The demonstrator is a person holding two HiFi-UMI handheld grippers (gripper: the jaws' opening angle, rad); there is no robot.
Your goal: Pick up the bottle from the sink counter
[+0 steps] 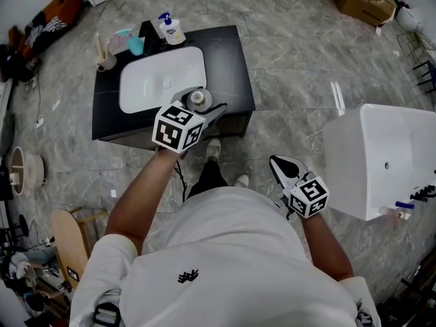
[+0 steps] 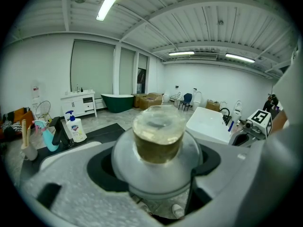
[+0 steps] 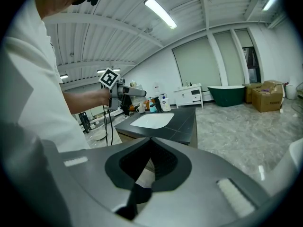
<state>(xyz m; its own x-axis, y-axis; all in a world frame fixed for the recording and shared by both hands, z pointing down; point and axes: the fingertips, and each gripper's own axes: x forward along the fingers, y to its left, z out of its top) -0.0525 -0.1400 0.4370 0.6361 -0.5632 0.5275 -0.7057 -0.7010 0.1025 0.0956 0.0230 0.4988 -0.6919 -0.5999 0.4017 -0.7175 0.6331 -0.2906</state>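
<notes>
Head view: bottle (image 1: 197, 99) by counter (image 1: 228, 67) edge

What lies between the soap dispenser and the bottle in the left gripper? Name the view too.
The white sink basin lies between the soap dispenser and the bottle, shown in the head view.

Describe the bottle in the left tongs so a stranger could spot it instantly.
Find the black counter with the white basin. Over the basin's front rim, the left tongs grip the bottle. It is round and grey with a clear, brownish cap, unlike the white, blue-topped soap pump standing at the counter's back.
</notes>
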